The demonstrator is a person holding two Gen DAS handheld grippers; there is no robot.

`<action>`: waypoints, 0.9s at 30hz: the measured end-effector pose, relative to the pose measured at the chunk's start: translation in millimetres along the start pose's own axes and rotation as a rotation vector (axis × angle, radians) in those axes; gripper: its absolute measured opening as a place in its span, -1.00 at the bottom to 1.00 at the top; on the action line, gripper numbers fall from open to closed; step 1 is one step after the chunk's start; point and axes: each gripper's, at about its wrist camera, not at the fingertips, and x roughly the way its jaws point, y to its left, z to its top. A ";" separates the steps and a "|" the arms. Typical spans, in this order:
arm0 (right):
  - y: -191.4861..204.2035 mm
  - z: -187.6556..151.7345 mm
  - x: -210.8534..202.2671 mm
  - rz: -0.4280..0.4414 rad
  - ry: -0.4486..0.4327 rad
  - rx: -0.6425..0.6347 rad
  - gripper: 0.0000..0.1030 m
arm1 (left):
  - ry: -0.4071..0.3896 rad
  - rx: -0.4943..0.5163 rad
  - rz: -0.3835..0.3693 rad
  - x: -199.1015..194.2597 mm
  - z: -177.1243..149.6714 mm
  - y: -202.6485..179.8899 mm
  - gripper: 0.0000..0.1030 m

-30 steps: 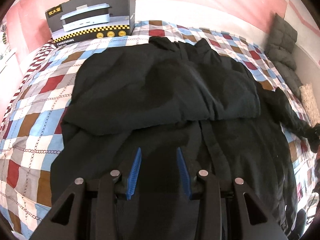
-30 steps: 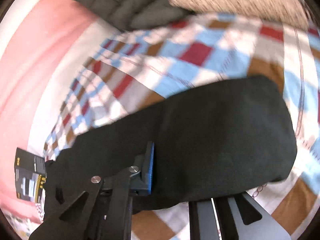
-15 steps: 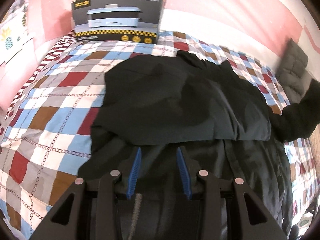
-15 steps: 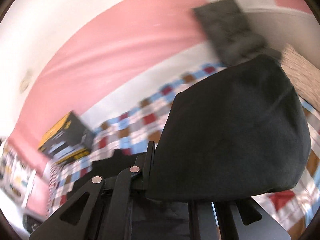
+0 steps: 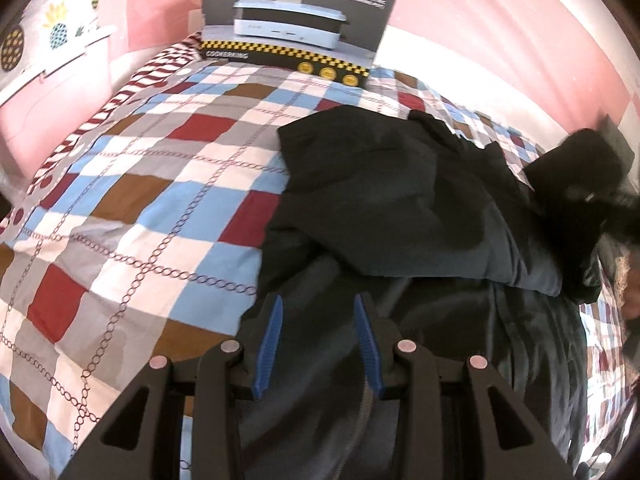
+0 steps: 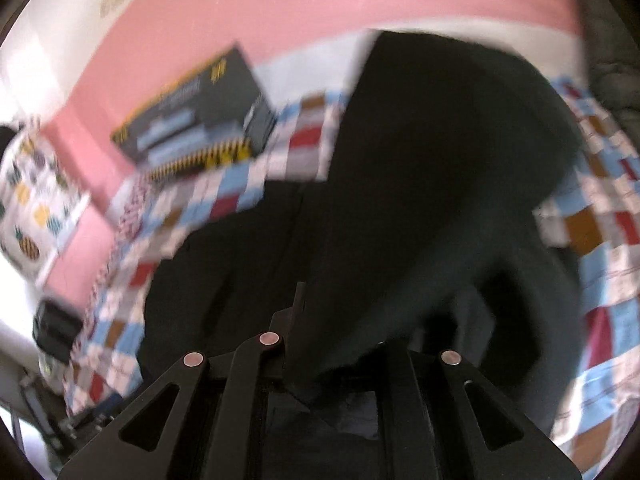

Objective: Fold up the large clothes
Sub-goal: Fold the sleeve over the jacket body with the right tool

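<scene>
The left gripper (image 5: 318, 340) hangs just above the near part of the black garment (image 5: 400, 208), its blue-padded jaws spread with nothing between them — only dark cloth and a line of zipper show below the gap. Ahead of these jaws the garment lies on the checked bedspread (image 5: 152, 184): a folded-over upper layer crosses in front of the fingertips, and a flatter, greyer layer runs back under the gripper. To the left of the jaws the bedspread is bare cloth in red, blue, brown and white squares. Far ahead and slightly left, an appliance box (image 5: 296, 28) stands at the far edge of the bed against the pink wall (image 5: 500, 20). To the far right of the left jaws a bunched black portion of the garment is raised off the bed.

The right gripper (image 6: 340, 344) has a flap of the black garment (image 6: 440, 180) draped over its fingers, rising ahead of the jaws. The cloth hides the fingertips and the picture is motion-blurred, but the fabric runs down between the two finger bases, so the jaws appear pinched on it. Left of these jaws more of the garment lies on the bedspread (image 6: 592, 232), with the box (image 6: 192, 120) beyond.
</scene>
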 end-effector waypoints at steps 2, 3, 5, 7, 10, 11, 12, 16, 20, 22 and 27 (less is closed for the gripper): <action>8.7 -15.7 27.0 0.006 0.074 -0.029 -0.41 | 0.003 -0.010 0.002 1.2 -1.5 5.8 -0.24; 11.5 -21.1 33.0 0.012 0.090 -0.042 -0.14 | 0.005 -0.015 0.002 2.2 -2.3 8.1 -0.24; 21.9 -28.3 39.4 0.035 0.106 -0.070 0.20 | 0.009 -0.021 0.000 4.0 -3.3 11.1 -0.24; 33.8 -34.6 35.3 0.057 0.102 -0.112 0.31 | 0.011 -0.026 -0.005 6.0 -4.4 11.9 -0.24; 44.2 -38.4 17.7 0.136 0.071 -0.134 0.31 | 0.015 -0.030 -0.020 7.9 -5.6 9.6 -0.24; 43.6 -38.1 10.5 0.163 0.054 -0.125 0.31 | 0.015 -0.029 -0.025 7.9 -5.7 8.4 -0.24; 40.0 -36.8 2.0 0.185 0.030 -0.108 0.31 | 0.013 -0.025 -0.030 7.3 -5.7 6.9 -0.24; 9.8 -25.1 -14.1 0.195 -0.074 0.031 0.31 | 0.004 -0.015 -0.039 5.0 -2.1 4.3 -0.24; -5.9 -19.5 14.0 0.079 -0.036 0.110 0.10 | -0.005 -0.005 -0.046 4.0 6.8 -0.1 -0.24; 1.1 -27.0 45.8 0.087 0.055 0.094 0.02 | -0.020 0.008 -0.056 1.8 13.8 -5.4 -0.24; 34.3 -36.9 76.6 0.205 0.153 0.000 0.02 | -0.038 0.056 -0.088 4.4 36.8 -29.5 -0.24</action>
